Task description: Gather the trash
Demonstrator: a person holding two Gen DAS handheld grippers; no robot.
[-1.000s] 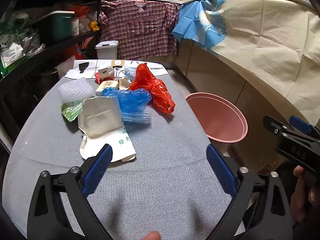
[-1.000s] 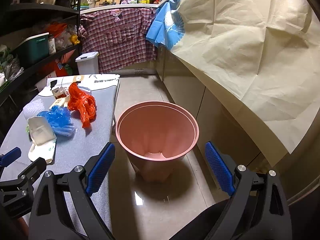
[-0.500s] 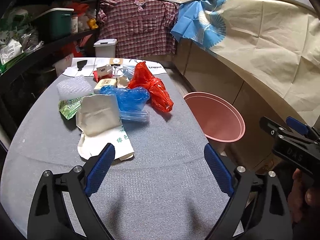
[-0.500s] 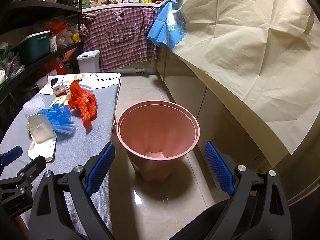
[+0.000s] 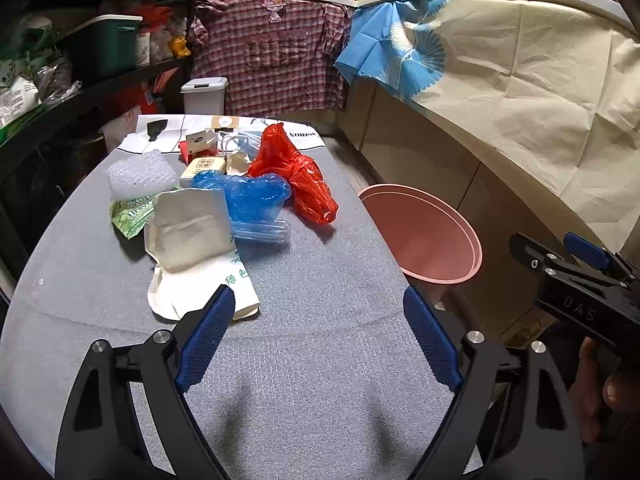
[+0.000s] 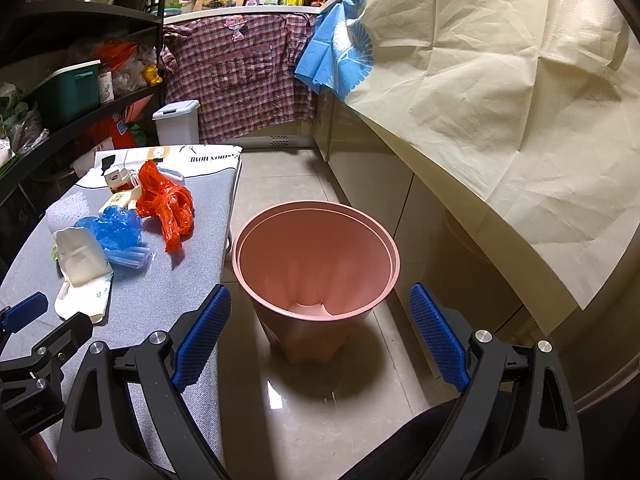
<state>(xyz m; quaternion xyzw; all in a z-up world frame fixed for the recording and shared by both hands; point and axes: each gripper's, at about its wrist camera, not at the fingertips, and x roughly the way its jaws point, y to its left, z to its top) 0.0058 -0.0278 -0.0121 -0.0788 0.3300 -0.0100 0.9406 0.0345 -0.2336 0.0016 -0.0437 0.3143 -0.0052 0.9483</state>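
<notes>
Grey tabletop (image 5: 320, 360) carries a heap of trash at its far half: a red plastic bag (image 5: 296, 172), a blue plastic bag (image 5: 248, 196) beside it, a white paper pouch (image 5: 188, 228), bubble wrap (image 5: 140, 174) and a green wrapper (image 5: 130, 212). On the tiled floor just beside the tabletop's edge stands a pink bin (image 6: 316, 264), upright. Left tongs (image 5: 316, 336) hover over bare tabletop, jaws closing slightly with nothing between them. Right tongs (image 6: 320, 336) gape wide above the bin, holding nothing
</notes>
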